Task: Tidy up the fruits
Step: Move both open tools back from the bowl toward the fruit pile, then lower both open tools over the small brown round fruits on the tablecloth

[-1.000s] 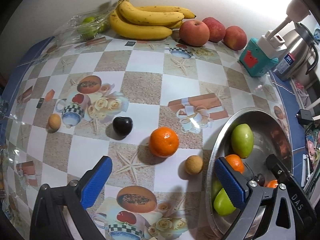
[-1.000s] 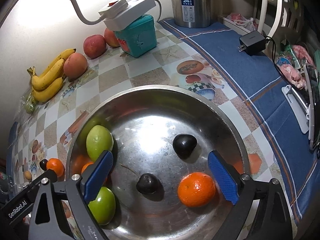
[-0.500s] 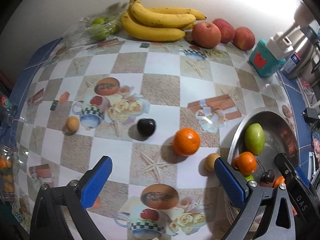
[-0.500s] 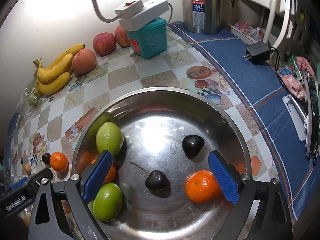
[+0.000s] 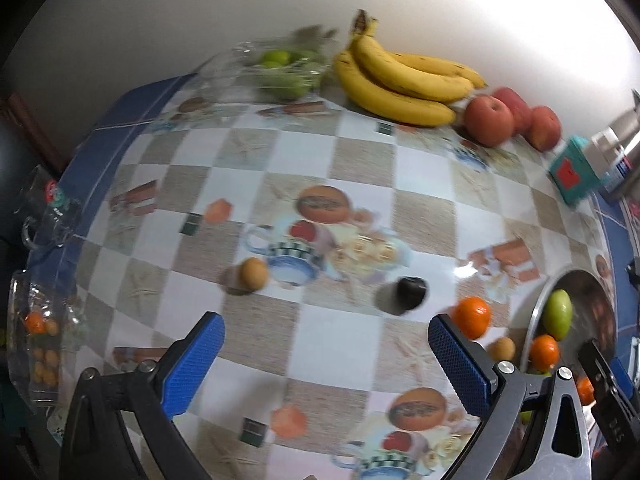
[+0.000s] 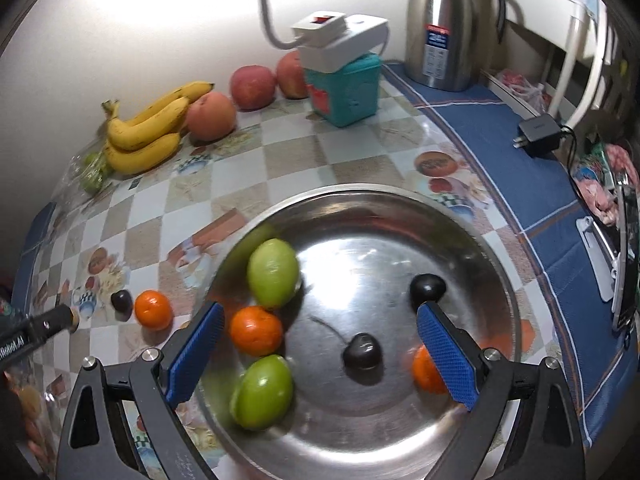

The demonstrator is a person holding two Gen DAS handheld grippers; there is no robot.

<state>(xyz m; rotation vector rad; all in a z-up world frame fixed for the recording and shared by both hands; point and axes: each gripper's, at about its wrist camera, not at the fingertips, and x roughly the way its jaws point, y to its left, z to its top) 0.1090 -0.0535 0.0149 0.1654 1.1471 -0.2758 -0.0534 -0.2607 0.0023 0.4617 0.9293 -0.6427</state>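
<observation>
Checkered tablecloth point(image 5: 352, 160), left gripper point(image 5: 324, 354) wide apart, empty

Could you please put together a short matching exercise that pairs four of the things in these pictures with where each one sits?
Things:
1. green fruit
2. bananas
3. steel kettle
4. power strip

Places:
A. on top of the teal box
B. inside the metal bowl
C. on the blue cloth, by the wall
D. on the checked tablecloth, beside the apples

Pairs: 1-B, 2-D, 3-C, 4-A
</observation>
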